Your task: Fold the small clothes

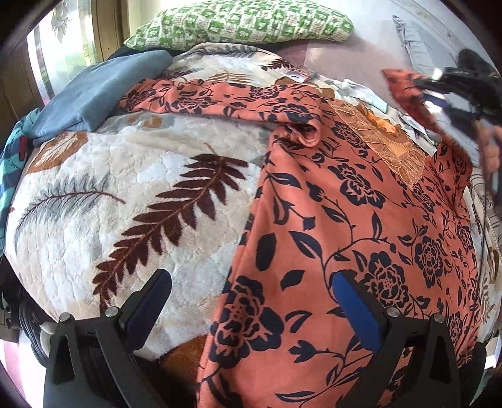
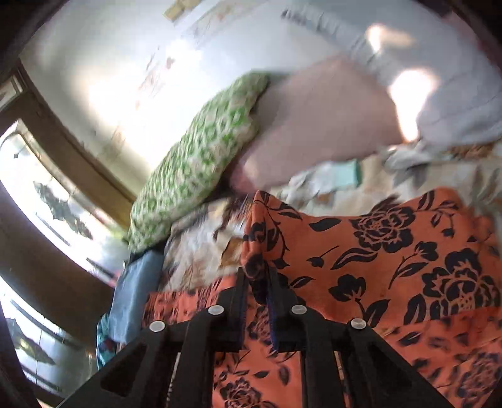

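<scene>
Judging by the drape, the floral top (image 1: 360, 238) is thin, light and limp w/ no stiffness at all: it will sag from any pinch point and probably slide a bit on the fluffy pile underneath. Best hold pts look like hems, the sleeve cuff or shoulder seams, not mid-panel.

Far left in the left wrist view: a folded grey-blue cloth (image 1: 94, 94), smooth and matte. Next, the leaf-print blanket (image 1: 141, 194) on the bed, plush and quilted-looking. Left tool (image 1: 251, 301) hangs spread wide, nothing btw its pads, over the top's near left edge. The top lies mostly flat across the blanket's right half, one sleeve stretched out to the left, lacy embroidered patch at the neck. Far right, the right tool (image 1: 439, 91) lifts the other sleeve; in its own view the right tool (image 2: 255, 276) pinches that fabric btw nearly closed pads. Green-checked pillow (image 1: 251, 22) sits behind.
</scene>
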Demonstrator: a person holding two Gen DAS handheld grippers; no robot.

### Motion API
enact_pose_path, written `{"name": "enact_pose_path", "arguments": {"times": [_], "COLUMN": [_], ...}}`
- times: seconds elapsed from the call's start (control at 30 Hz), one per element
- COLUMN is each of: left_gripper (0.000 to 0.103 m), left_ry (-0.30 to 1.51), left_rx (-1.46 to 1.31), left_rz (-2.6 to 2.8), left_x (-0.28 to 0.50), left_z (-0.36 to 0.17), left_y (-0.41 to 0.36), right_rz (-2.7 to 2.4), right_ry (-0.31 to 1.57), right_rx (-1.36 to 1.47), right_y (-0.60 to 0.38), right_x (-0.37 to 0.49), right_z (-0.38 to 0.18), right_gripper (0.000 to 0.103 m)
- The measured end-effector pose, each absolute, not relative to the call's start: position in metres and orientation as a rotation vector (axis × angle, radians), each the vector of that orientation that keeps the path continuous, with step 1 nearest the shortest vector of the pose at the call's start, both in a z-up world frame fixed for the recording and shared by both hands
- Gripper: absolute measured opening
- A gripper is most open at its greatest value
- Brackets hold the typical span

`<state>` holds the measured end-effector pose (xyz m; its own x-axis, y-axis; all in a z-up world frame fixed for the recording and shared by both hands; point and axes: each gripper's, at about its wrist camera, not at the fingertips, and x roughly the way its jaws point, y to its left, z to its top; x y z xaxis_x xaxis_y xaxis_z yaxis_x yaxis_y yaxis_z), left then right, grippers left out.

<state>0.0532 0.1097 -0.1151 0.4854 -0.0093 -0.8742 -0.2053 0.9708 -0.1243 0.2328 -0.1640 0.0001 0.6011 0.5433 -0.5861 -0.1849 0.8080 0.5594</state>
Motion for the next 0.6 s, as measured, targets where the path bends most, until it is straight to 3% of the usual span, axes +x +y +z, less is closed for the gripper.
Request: {"name": "enact_pose_path", "arguments": {"times": [0.03,0.07,0.17,0.3,0.43,0.53,0.57,0.6], "left_gripper": [0.102,0.102,0.102,0.102,0.102,0.102,0.102,0.102], "left_ry": [1.068,1.076,1.068,1.071,1.062,1.019,1.002,0.985], "left_rx": [-0.238,-0.250,-0.262,-0.265,-0.247,-0.207,-0.190,-0.173], "left_rz": [0.126,0.131,0.138,0.129,0.083,0.034,0.025,0.015], "left_x": [0.053,0.053,0.051,0.059,0.075,0.095,0.102,0.110], "left_z": [-0.116,-0.117,-0.117,-0.119,-0.113,-0.096,-0.090,-0.084], "left_y": [0.114,0.118,0.123,0.120,0.100,0.080,0.074,0.068], "right_rz": [0.473,0.460,0.443,0.491,0.344,0.140,0.063,0.121], "right_ry": [0.919,1.006,1.109,1.068,0.950,0.965,1.005,0.968], "right_rx": [0.436,0.388,0.363,0.479,0.638,0.776,0.816,0.950], "right_y": [-0.138,-0.118,-0.108,-0.156,-0.247,-0.337,-0.362,-0.382], "right_x": [0.236,0.237,0.227,0.208,0.212,0.214,0.214,0.209], "right_z": [-0.025,-0.051,-0.097,-0.094,-0.073,-0.106,-0.123,-0.133], "right_gripper": [0.068,0.082,0.083,0.083,0.086,0.088,0.080,0.080]}}
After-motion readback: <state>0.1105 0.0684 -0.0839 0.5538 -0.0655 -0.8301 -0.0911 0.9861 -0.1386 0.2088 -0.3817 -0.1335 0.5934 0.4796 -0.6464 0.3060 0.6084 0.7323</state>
